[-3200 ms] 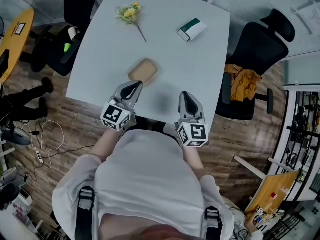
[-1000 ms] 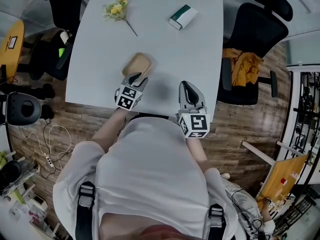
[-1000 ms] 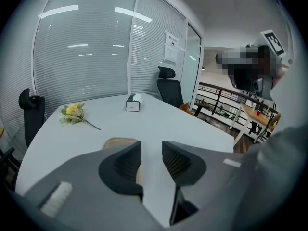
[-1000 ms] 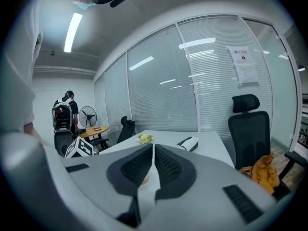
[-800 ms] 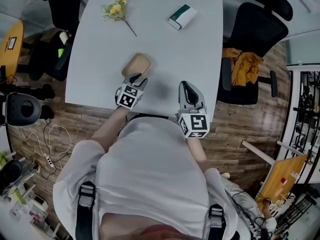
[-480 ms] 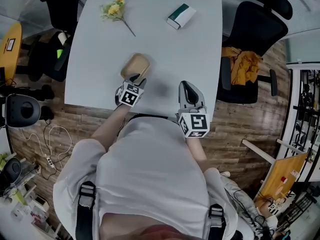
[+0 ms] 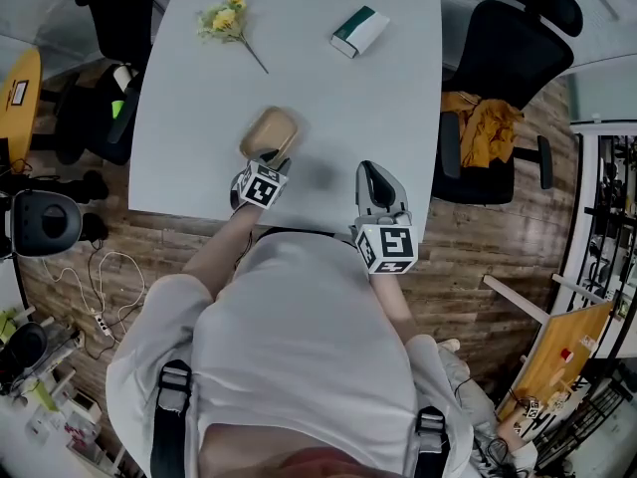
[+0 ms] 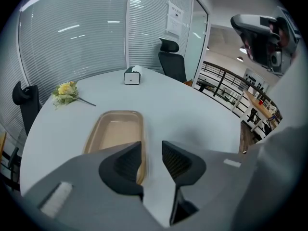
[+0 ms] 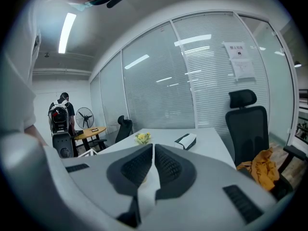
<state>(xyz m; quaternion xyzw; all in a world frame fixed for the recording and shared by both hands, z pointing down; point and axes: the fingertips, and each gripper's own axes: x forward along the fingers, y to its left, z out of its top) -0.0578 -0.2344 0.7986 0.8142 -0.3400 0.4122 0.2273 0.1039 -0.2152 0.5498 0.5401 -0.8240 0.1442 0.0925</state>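
Tray, tan, shallow and smooth with rounded corners, lies by the table's near edge. The left gripper has come forward to it. Its ribbed jaws stand slightly apart, the tray's near rim in the gap. The right gripper, jaws pressed together and empty, hovers at the same edge.
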